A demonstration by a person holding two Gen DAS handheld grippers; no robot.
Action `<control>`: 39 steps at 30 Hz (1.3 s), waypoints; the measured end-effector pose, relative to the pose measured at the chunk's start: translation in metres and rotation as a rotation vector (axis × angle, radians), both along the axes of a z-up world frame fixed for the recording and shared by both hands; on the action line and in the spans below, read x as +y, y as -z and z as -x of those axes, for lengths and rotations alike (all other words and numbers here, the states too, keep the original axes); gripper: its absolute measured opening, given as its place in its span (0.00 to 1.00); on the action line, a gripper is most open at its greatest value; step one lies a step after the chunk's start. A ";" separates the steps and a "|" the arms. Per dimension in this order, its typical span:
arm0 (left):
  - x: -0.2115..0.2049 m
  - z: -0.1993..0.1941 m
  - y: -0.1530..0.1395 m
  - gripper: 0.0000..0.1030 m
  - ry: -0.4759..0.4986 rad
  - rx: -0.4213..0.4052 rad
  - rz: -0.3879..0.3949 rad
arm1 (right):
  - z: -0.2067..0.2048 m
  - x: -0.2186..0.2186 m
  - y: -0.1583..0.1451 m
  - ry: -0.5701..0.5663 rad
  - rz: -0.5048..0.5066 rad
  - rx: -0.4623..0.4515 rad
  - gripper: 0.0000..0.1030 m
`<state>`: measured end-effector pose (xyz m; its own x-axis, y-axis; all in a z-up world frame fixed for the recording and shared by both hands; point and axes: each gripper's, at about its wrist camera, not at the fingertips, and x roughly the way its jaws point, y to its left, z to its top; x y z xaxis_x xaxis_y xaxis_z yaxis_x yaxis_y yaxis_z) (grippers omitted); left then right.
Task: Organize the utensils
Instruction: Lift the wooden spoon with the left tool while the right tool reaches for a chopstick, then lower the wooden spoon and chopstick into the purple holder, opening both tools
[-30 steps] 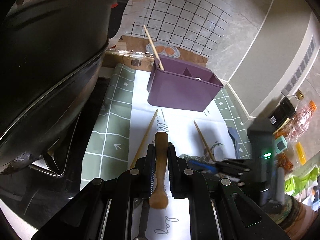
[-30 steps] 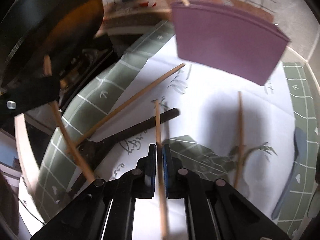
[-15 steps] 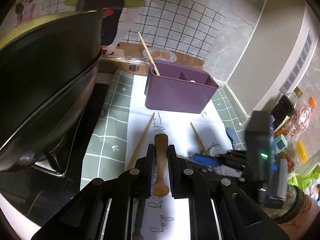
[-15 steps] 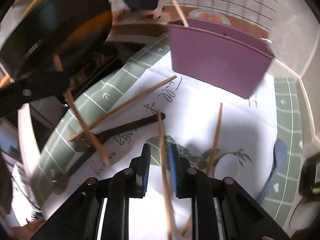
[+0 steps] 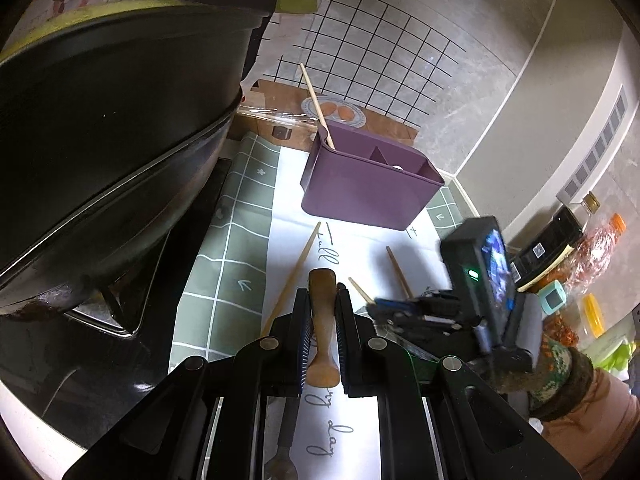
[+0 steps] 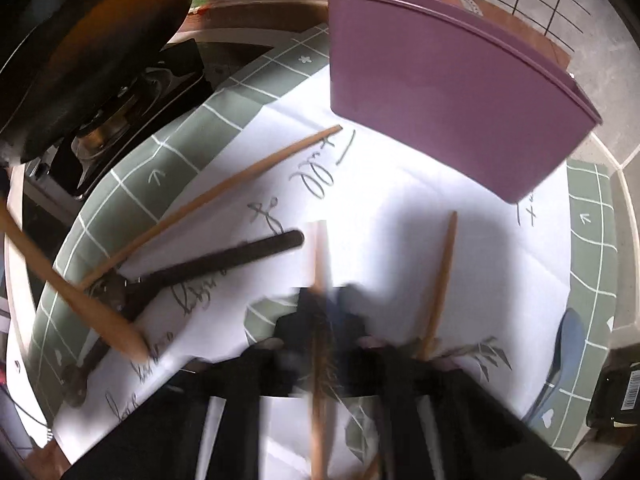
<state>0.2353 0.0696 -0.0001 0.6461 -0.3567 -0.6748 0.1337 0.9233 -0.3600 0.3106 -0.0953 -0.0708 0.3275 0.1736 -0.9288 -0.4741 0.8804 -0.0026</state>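
Left-wrist view was filled on its left by a large black wok (image 5: 100, 152), beyond which the purple caddy (image 5: 368, 188) was seen standing at the far end of the white-and-green mat (image 5: 228, 248), one chopstick (image 5: 316, 104) leaning in its left compartment. A wooden spoon handle (image 5: 323, 320) was clamped between the narrow jaws of the left gripper (image 5: 323, 300), while the right gripper (image 6: 320, 312), blurred, was closed on a chopstick (image 6: 319, 264) just above the mat. Loose chopsticks (image 6: 224, 196) and a black-handled utensil (image 6: 224, 260) were left lying near the grippers, with open mat kept between them and the caddy.
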 end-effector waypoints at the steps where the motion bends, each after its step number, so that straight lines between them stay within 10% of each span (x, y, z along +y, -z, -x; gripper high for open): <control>1: 0.000 -0.001 0.000 0.12 0.000 0.000 0.002 | 0.004 -0.004 -0.002 -0.003 -0.004 -0.002 0.05; 17: -0.038 -0.008 -0.031 0.12 0.061 -0.065 -0.055 | 0.043 -0.049 -0.100 0.106 -0.175 -0.290 0.05; 31: -0.068 -0.039 -0.196 0.12 0.073 -0.343 -0.131 | 0.035 -0.053 -0.273 0.112 -0.187 -0.633 0.05; 39: -0.081 -0.078 -0.240 0.12 0.044 -0.405 -0.121 | 0.010 -0.059 -0.335 0.159 -0.158 -0.747 0.05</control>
